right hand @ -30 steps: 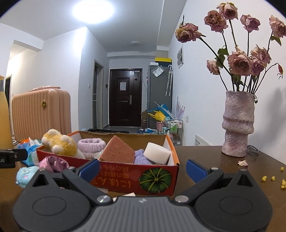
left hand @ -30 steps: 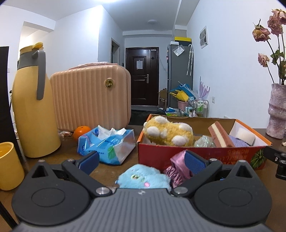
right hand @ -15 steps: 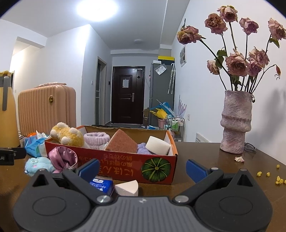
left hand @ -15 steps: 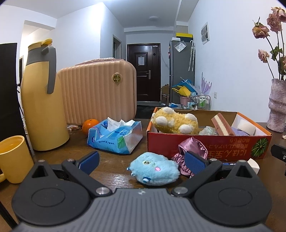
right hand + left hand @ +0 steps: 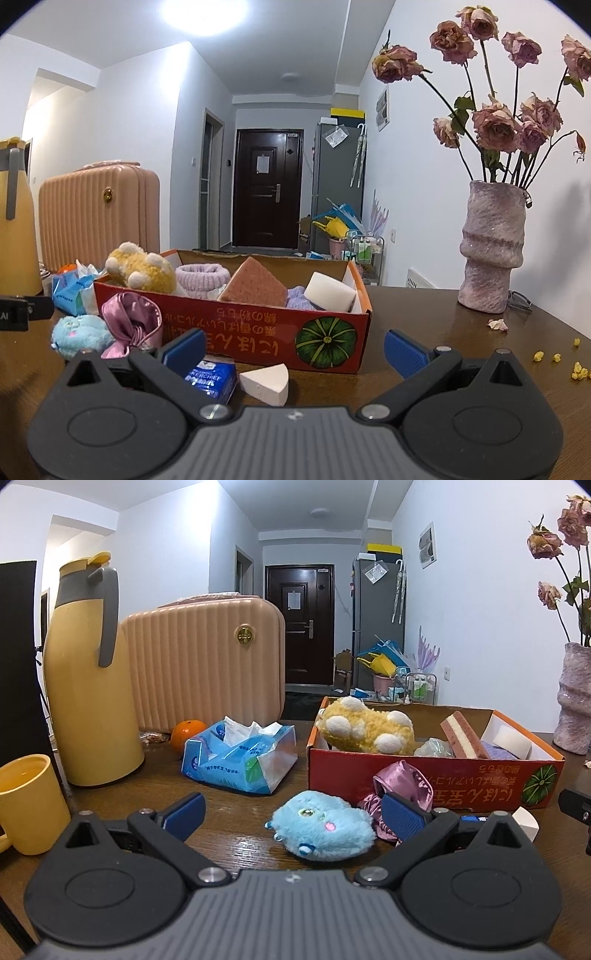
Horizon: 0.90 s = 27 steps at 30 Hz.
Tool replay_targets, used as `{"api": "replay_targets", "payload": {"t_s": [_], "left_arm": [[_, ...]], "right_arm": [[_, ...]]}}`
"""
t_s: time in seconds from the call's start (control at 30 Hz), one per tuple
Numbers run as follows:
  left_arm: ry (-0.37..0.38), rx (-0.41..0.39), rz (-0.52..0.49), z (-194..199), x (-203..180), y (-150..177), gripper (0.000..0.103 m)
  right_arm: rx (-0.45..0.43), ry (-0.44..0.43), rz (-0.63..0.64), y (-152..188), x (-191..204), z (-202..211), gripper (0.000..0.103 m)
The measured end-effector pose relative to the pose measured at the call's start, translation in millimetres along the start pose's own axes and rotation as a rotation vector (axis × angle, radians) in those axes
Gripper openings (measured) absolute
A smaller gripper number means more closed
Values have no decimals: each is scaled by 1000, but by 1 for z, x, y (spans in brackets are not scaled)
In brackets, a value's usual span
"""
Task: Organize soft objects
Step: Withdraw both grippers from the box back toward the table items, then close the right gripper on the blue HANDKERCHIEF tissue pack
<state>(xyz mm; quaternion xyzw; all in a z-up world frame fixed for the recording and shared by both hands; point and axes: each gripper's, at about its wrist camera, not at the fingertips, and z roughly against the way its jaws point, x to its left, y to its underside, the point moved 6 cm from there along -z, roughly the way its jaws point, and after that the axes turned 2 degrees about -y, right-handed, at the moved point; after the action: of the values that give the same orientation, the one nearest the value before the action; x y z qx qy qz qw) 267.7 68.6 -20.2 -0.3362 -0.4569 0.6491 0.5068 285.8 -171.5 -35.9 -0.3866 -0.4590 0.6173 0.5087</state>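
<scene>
The left claw (image 5: 291, 810) is spread wide and empty, low over the brown wooden surface (image 5: 229, 794), with the blue plush toy (image 5: 321, 829) lying just ahead between its fingers and touching nothing of them. Beside the toy, a pink satin pouch (image 5: 402, 781) leans against the front wall of the red cardboard box (image 5: 436, 771), which already holds a yellow plush, sponges and other soft things. The step in hand looks like picking up the blue toy: best to come forward until both fingers straddle its middle, close gently since the fur will squash, and keep the right-hand finger clear of the pouch. The right claw (image 5: 293, 349) is also spread and empty, with a small tissue pack (image 5: 212, 378) and a white wedge sponge (image 5: 266, 378) lying before it, near the box. Elsewhere on the surface stand a yellow jug (image 5: 88, 686), a yellow mug (image 5: 29, 805), a pink case (image 5: 207, 661), a pack of tissues (image 5: 240, 757) and a vase of dried roses (image 5: 493, 254). A hallway with a dark door (image 5: 267, 192) lies beyond.
</scene>
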Motion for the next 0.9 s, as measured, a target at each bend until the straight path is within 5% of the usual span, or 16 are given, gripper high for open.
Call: {"api": "replay_targets", "payload": {"t_s": [0.5, 0.9], "left_arm": [[-10, 29, -5, -6, 11, 4, 103], [-7, 49, -2, -10, 20, 6, 103]], "right_arm": [[163, -116, 73, 16, 45, -19, 101], [330, -95, 32, 30, 65, -49, 81]]}}
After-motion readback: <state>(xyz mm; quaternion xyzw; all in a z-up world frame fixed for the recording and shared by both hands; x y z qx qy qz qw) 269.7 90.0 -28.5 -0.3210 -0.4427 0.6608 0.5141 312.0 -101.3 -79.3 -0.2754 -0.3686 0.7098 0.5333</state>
